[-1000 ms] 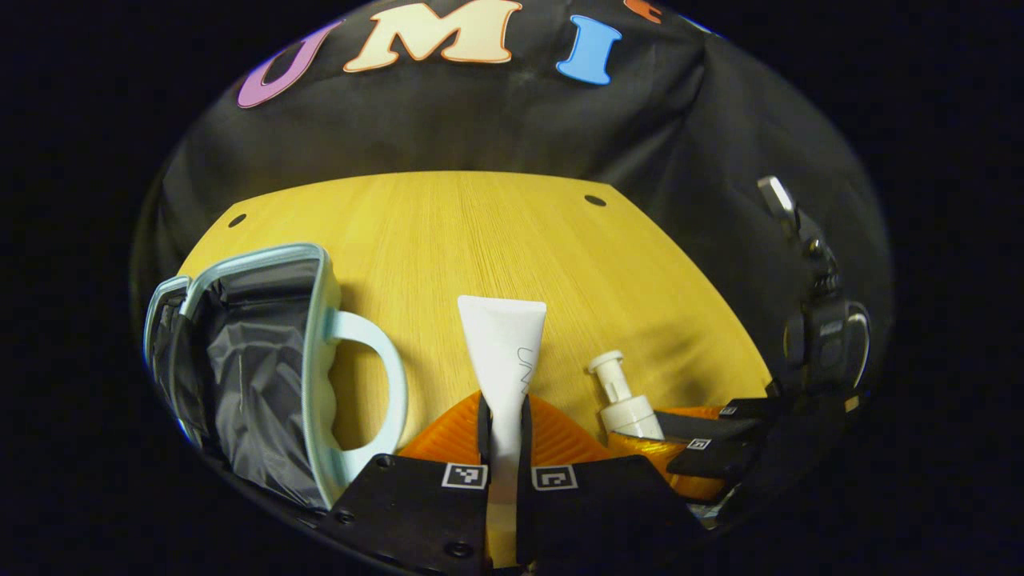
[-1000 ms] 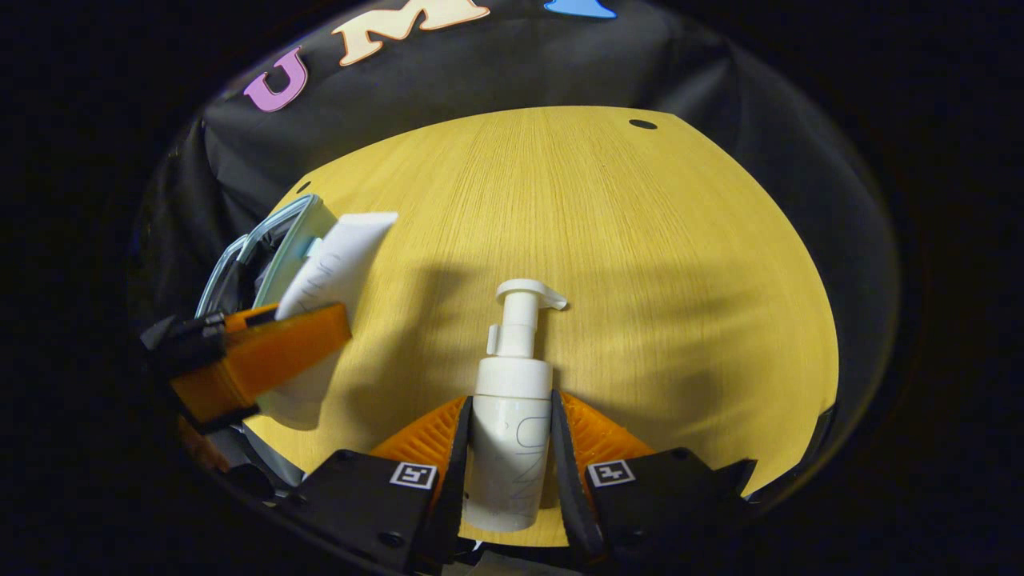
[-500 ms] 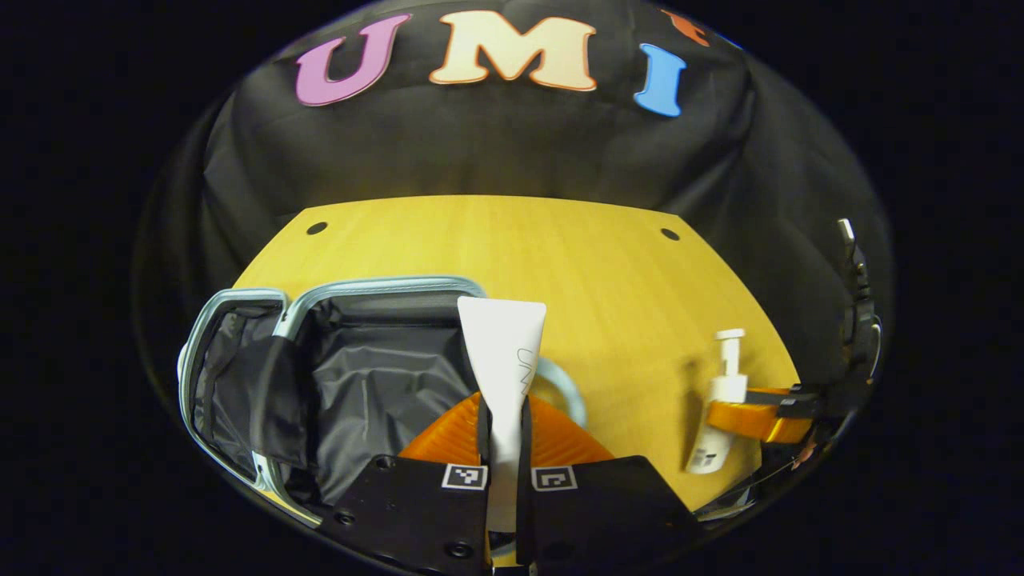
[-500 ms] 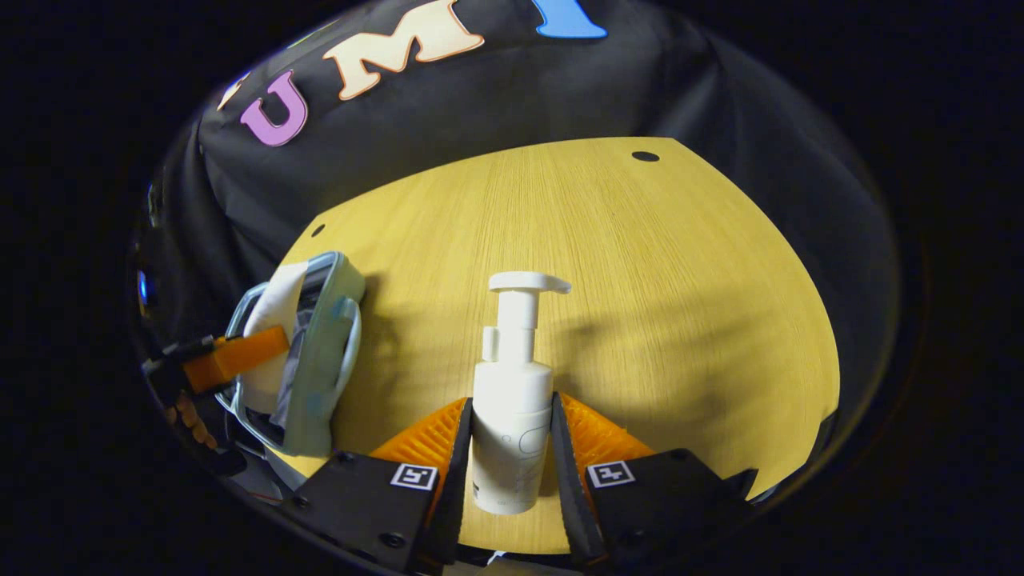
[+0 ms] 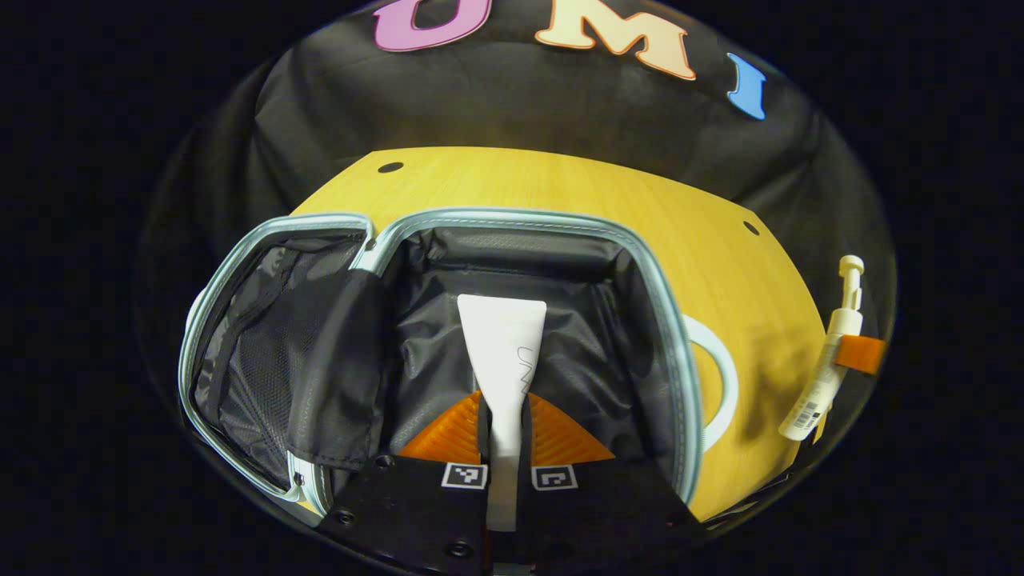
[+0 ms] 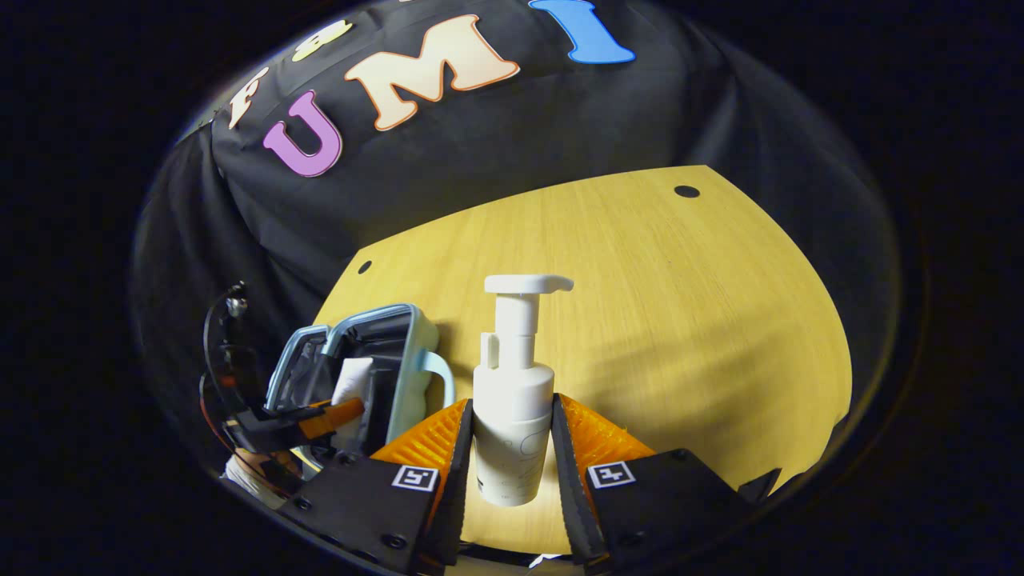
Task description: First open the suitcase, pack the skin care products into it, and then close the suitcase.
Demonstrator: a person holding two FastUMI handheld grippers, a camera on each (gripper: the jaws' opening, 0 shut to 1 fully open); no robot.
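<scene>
The pale blue suitcase [image 5: 664, 320] lies open on the wooden table, its dark lining exposed. My left gripper [image 5: 504, 428] is shut on a white tube [image 5: 502, 352], held over the main compartment. At the right edge of the left gripper view hangs the white pump bottle [image 5: 832, 352] in the other gripper's orange fingers [image 5: 860, 354]. In the right gripper view my right gripper [image 6: 512, 448] is shut on that pump bottle [image 6: 512, 400], upright above the table. The suitcase [image 6: 416, 352] sits to its left there, with the left gripper [image 6: 320, 418] and the tube [image 6: 350, 384] in its opening.
The yellow wooden table [image 6: 680, 320] stretches wide to the right of the bottle. The suitcase's mesh-lined lid half [image 5: 264, 352] lies at the left of the main compartment. A white handle [image 5: 716, 384] sticks out from the suitcase's right side.
My left gripper has carried the tube leftward from beside the suitcase to over its open main compartment. My right gripper has lifted the pump bottle off the table and holds it higher.
</scene>
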